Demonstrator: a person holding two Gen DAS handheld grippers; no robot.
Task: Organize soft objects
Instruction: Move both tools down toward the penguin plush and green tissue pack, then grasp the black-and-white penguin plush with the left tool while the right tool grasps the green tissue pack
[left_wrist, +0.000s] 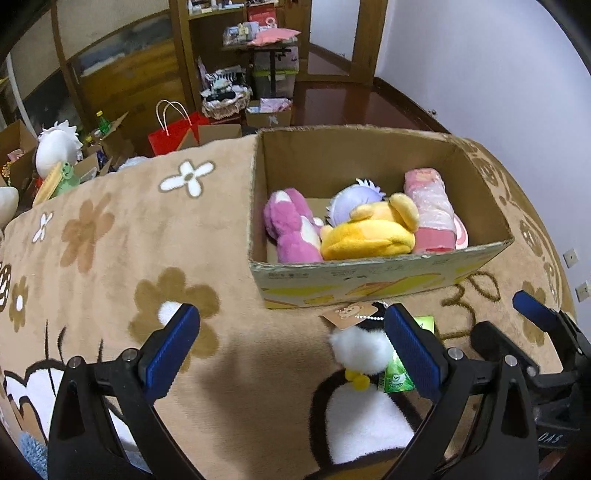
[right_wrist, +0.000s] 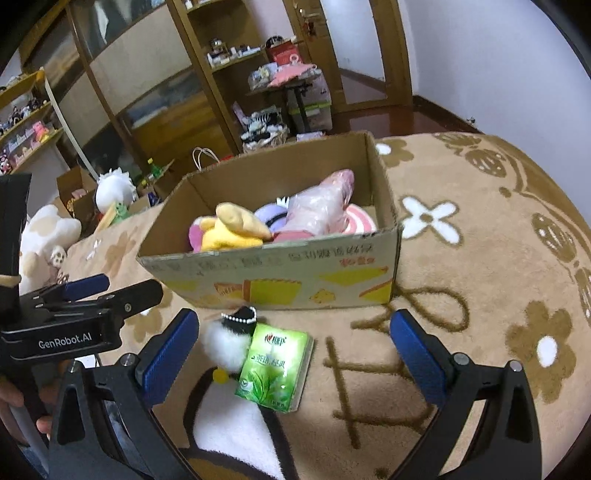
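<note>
right tool (right_wrist: 295, 354) jaws spread wide, empty, hovering over green tissue pack (right_wrist: 275, 369) lying between its fingers, touching small penguin plush (right_wrist: 229, 343). left tool (left_wrist: 291, 354) likewise wide, empty. cardboard box (right_wrist: 280, 280) just ahead, plush toys inside. step judged: picking next soft item. next: lower, close on pack, lift over box rim.

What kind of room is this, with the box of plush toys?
Probably a lived-in home room: a flower-patterned brown blanket under the cardboard box, wooden shelving crowded with trinkets, and a red gift bag on the floor.
</note>
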